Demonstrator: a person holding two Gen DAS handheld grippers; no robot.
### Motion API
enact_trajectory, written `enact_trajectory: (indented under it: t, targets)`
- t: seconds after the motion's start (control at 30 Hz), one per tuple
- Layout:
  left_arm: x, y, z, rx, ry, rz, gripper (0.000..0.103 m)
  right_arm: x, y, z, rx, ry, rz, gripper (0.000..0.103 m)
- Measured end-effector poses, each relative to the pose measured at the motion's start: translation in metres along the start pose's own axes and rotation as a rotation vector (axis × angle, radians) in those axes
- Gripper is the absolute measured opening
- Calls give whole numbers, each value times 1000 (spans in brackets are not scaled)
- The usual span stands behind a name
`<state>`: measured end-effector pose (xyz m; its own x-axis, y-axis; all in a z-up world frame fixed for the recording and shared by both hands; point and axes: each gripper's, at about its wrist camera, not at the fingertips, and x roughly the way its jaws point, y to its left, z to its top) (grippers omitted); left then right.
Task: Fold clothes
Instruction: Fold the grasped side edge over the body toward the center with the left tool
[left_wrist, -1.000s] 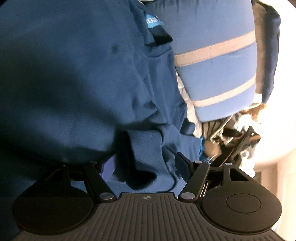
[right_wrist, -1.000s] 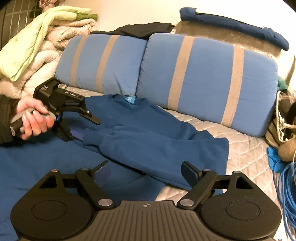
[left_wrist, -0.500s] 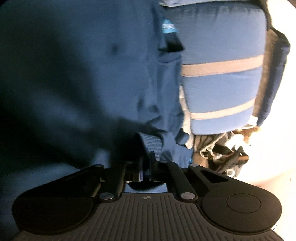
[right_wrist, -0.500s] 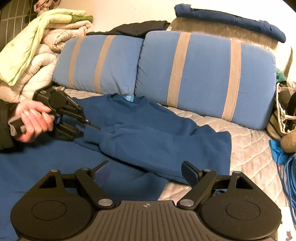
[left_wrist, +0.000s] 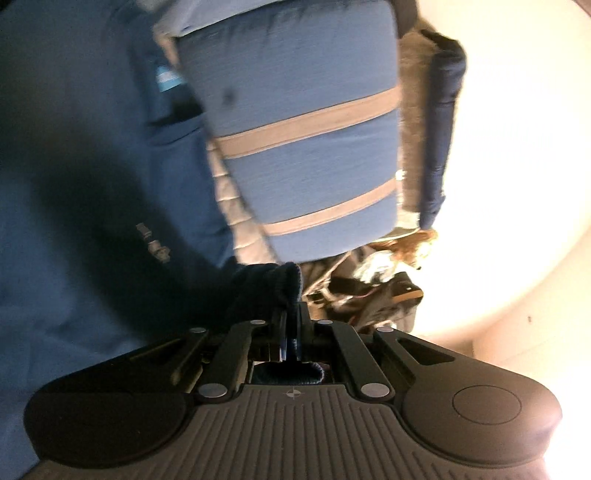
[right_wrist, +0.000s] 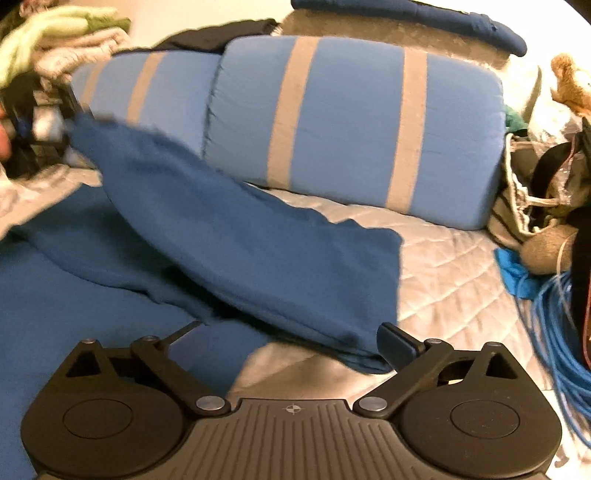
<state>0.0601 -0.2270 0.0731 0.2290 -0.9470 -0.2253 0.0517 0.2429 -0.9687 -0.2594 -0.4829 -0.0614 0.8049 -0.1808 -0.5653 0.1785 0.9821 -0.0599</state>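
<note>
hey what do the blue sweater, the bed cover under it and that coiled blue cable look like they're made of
Blue sweater: soft matte knit, likely cotton fleece; ribbed cuff pinched in the left gripper.
Bed cover: pale quilted fabric with a slight sheen; diamond stitching shows.
Blue cable: smooth, probably a plastic jacket; it lies in loose loops.

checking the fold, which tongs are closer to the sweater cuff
Left. The left tongs are shut on the cuff. The right tongs hang open over the sweater's lower edge, apart from it.

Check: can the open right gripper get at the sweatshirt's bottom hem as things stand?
Probably yes: the right gripper is open, with the sweatshirt hem lying on the quilt just ahead and nothing between them.
</note>
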Motion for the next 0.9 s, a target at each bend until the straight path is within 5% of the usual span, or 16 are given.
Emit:
enact_trajectory:
  t: [0.33,0.67,0.73,0.9]
  targets:
    - [-29,-38,12,32,-66,-88,4,41,-32,4,242,44,-63,97]
    - [-93,-42,34,47,-176,-90,4,63,-21,6,201,76,-49,81]
    - [-110,-40,39,51,-201,-83,4,65,-15,8,187,74,-38,75]
    - [-153,-30,47,56,-259,-37,4,69,4,14,112,62,-20,39]
